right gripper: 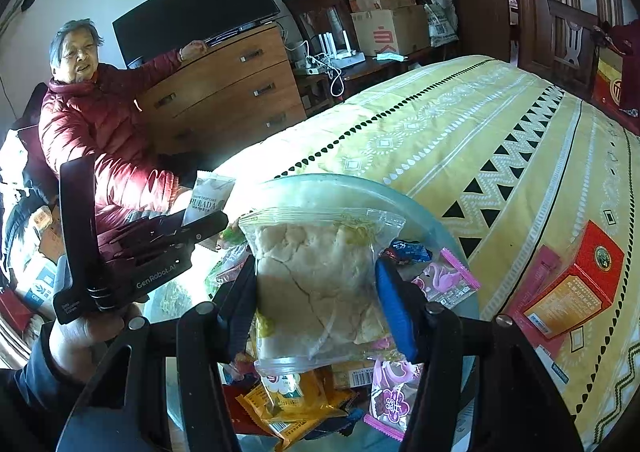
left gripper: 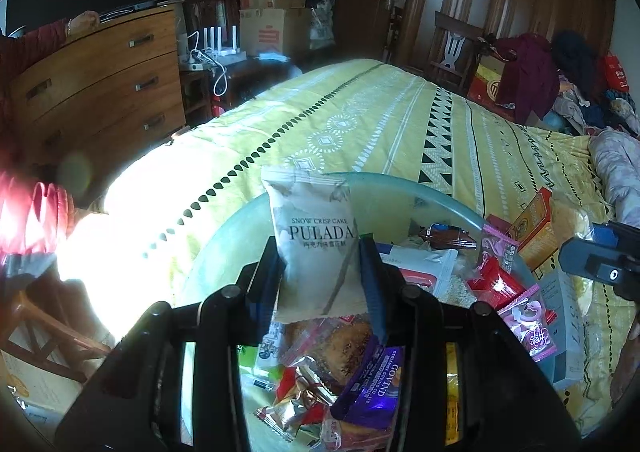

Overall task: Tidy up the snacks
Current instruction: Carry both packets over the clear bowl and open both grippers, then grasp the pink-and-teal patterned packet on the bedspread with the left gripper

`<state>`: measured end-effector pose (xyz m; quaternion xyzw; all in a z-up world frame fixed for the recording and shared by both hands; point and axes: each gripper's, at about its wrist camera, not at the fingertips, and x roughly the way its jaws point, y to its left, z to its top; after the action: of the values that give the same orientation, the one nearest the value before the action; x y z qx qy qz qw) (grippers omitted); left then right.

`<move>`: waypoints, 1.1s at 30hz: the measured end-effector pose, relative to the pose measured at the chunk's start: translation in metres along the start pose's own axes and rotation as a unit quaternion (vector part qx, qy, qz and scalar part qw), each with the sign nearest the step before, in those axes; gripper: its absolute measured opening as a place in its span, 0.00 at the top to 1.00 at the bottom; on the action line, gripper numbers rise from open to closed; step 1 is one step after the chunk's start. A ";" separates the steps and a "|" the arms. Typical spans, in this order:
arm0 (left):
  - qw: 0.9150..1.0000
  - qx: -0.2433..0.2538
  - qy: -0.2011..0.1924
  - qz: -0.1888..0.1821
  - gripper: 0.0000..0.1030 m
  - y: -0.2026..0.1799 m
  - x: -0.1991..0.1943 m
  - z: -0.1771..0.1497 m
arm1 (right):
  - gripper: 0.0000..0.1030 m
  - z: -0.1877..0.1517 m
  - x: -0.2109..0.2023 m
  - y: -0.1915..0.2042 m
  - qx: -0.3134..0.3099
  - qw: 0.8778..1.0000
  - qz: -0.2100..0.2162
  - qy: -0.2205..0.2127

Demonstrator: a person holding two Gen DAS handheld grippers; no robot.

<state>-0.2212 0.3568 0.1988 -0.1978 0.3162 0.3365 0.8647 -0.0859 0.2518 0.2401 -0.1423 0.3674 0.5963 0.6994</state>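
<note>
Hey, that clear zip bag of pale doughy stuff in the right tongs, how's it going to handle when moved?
The clear zip bag will probably sag rather than stay stiff: its film is wrinkled and loose. The pale lump inside shows cracks, so hard squeezing may break it. Glossy plastic between the right tongs could slip.

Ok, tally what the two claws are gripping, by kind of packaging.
white PULADA packet, in the left claw: 1
clear zip bag of pale cake, in the right claw: 1
Total: 2
</note>
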 end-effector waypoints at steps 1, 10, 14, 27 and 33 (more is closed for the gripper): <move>1.000 0.001 0.001 0.000 0.61 0.001 0.001 0.001 | 0.37 0.000 0.000 0.000 0.001 1.000 0.000 0.000; 0.999 -0.004 -0.019 0.032 0.22 0.002 -0.008 0.003 | 0.23 -0.013 -0.032 -0.009 0.012 0.999 -0.011 -0.035; 0.999 -0.002 -0.030 0.013 0.20 -0.010 -0.022 0.004 | 0.19 -0.052 -0.076 -0.033 0.040 0.996 -0.034 -0.070; 0.933 0.224 -0.027 -0.279 0.20 -0.263 -0.103 -0.069 | 0.17 -0.356 -0.192 -0.159 0.265 0.948 -0.178 -0.017; 0.908 0.267 0.097 -0.308 0.21 -0.357 -0.032 -0.140 | 0.17 -0.413 -0.232 -0.194 0.311 0.930 -0.196 -0.018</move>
<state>-0.0447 0.0163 0.1653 -0.0786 0.4004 -0.0647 0.9107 -0.0503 -0.2286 0.0672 0.0236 0.4867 0.3059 0.8179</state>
